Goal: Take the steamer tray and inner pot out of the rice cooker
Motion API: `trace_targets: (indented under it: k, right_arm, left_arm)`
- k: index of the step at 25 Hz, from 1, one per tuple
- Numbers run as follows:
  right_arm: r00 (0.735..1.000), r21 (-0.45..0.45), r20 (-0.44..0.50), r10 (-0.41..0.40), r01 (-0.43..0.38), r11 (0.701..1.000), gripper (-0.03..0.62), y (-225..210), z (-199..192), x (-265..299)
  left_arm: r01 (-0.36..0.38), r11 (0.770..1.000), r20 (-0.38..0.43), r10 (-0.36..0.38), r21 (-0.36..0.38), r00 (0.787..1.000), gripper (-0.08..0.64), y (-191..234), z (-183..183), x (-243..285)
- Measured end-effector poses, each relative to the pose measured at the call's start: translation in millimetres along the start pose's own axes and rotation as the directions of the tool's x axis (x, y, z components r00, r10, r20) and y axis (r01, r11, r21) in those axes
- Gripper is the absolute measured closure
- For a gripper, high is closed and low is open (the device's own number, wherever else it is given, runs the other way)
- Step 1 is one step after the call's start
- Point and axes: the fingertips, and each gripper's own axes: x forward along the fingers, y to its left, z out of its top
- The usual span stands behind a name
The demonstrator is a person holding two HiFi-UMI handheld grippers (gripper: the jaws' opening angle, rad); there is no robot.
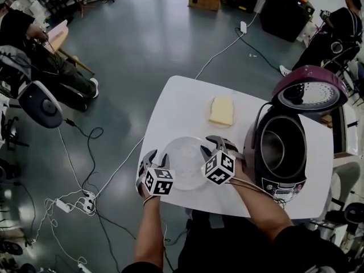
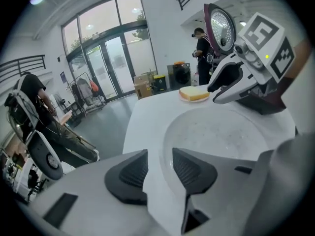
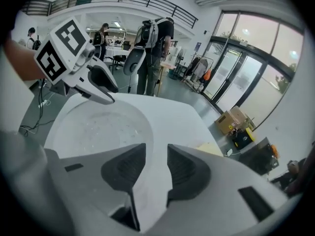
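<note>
Between the pads of the left tongs the near rim of the steamer tray is seen. The jaws are parted a little and a gap is left beside the rim, so nothing is judged to be pinched. The same is shown at the right tongs: the jaws stand slightly apart, the tray's opposite rim passes between them, and nothing is clamped. The tray is set flat on the white surface, reaching from one pair of tongs to the other.

The tray is judged to be light, thin, translucent plastic, smooth and somewhat flexible. Hold is best taken on its rim at two opposite points.

Just outside the right tongs the rice cooker stands with its lid raised. The inner pot is seated inside, not yet taken out. It is expected to be heavier, rigid and slick-walled, so its upper lip on both sides would be the place to grip.

Farther beyond the tongs a yellow sponge lies.

No brand can be read. The print on the cooker's panel is too small, and only square markers are carried on the cubes.
</note>
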Motion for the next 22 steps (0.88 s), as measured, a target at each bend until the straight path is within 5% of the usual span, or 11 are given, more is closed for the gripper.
trace_targets:
  k: [6, 11, 22]
  right_arm:
    - [0.986, -0.049, 0.144, -0.08, 0.088, 0.995, 0.442, -11.4, 45.7, -84.7]
    - [0.945, -0.068, 0.232, -0.23, 0.251, 0.966, 0.423, -40.0, 61.5, -155.3]
    - [0.898, 0.177, 0.208, -0.387, 0.355, 0.918, 0.4, -112.4, -27.5, -263.9]
  left_arm:
    - [-0.02, 0.998, 0.155, 0.029, -0.063, 0.987, 0.356, 7.1, 53.8, -60.4]
    - [-0.01, 0.999, 0.342, 0.024, -0.042, 0.939, 0.325, 12.9, 129.7, -106.7]
    - [0.139, 0.99, 0.472, -0.138, 0.032, 0.871, 0.296, -91.8, 240.4, -137.5]
